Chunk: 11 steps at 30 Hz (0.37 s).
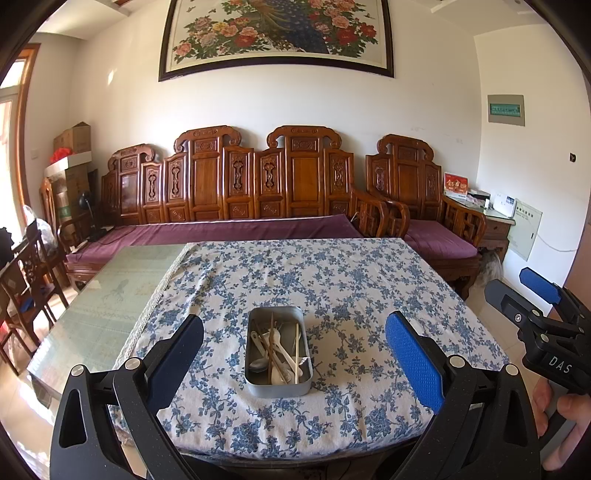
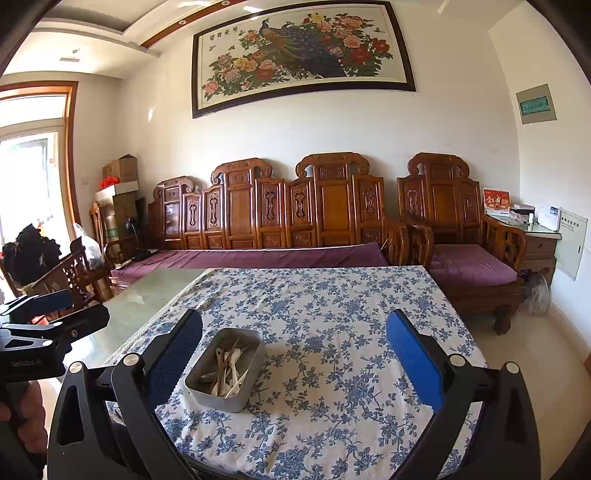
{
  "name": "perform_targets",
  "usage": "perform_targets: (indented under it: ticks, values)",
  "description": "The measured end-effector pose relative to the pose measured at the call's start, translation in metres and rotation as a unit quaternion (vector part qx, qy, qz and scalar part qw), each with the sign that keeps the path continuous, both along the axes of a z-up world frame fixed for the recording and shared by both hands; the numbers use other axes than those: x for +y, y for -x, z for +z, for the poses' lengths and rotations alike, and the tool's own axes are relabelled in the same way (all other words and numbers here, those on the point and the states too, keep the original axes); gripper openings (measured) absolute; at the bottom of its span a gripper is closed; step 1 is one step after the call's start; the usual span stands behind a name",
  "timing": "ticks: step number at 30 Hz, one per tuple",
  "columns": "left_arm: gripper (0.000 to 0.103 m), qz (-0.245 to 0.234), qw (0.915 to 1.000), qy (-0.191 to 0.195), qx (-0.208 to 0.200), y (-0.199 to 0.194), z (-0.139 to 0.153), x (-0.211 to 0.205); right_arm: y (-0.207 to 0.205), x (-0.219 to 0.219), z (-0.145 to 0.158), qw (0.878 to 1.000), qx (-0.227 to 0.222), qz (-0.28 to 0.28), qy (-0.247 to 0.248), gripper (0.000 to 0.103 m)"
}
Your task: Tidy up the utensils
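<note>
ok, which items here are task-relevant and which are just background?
Task-relevant:
- metal tin on the floral tablecloth
- white spoons and chopsticks jumbled inside it
- left gripper and right gripper, both open, empty

Background:
- carved wooden sofa
- peacock painting
- cardboard boxes

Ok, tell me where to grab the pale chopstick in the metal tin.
Take the pale chopstick by its far end, which leans up on the tin's back rim, clear of the spoons. Probably come from above with the right claw, fingers either side of the stick; its lower end sits buried among the utensils.
</note>
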<state>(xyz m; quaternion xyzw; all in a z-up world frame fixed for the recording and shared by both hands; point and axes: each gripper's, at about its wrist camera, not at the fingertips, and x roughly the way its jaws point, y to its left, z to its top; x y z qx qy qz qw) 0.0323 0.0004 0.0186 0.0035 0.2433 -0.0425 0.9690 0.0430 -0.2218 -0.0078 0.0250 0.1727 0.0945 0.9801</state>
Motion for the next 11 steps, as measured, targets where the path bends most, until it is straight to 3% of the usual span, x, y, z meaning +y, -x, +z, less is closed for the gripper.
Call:
perform_targets:
  ticks: [11]
  values:
    - [0.095,0.001,1.0,0.001,0.0,-0.0001,0.001,-0.0002,0.0013,0.0008,0.0014,1.0,-0.002,0.0,-0.001,0.1]
